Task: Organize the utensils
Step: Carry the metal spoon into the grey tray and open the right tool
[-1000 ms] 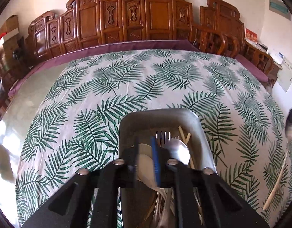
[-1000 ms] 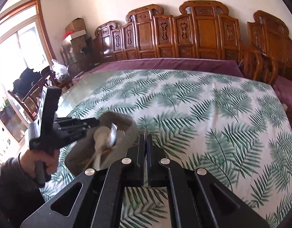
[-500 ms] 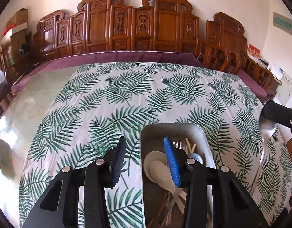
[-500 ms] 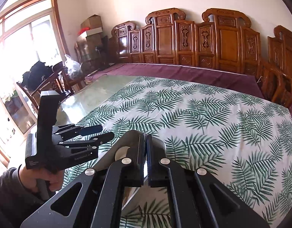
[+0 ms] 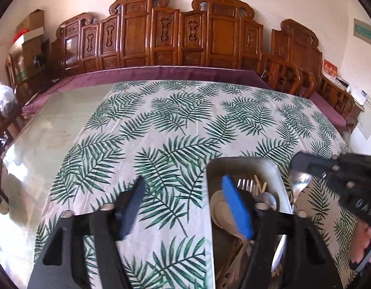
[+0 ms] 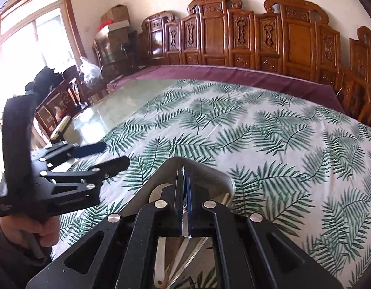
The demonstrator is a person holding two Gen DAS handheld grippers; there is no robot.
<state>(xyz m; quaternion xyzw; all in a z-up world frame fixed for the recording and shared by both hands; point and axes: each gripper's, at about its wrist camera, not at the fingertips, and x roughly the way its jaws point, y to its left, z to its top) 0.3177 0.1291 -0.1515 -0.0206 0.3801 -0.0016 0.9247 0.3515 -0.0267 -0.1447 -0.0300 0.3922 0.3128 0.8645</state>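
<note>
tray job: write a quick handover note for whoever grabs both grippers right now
Left gripper: open, its jaws have just been opening, nothing between them; it hangs over the leaf-print cloth at the tray's left side.
Right gripper: shut on a metal spoon, held at the right rim of the tray.
In the tray: a white spoon, a fork, chopsticks and another metal spoon.
Done: those pieces are gathered.
Left: probably lower the held spoon into the tray and release. Other loose pieces cannot be made out for certain.
</note>
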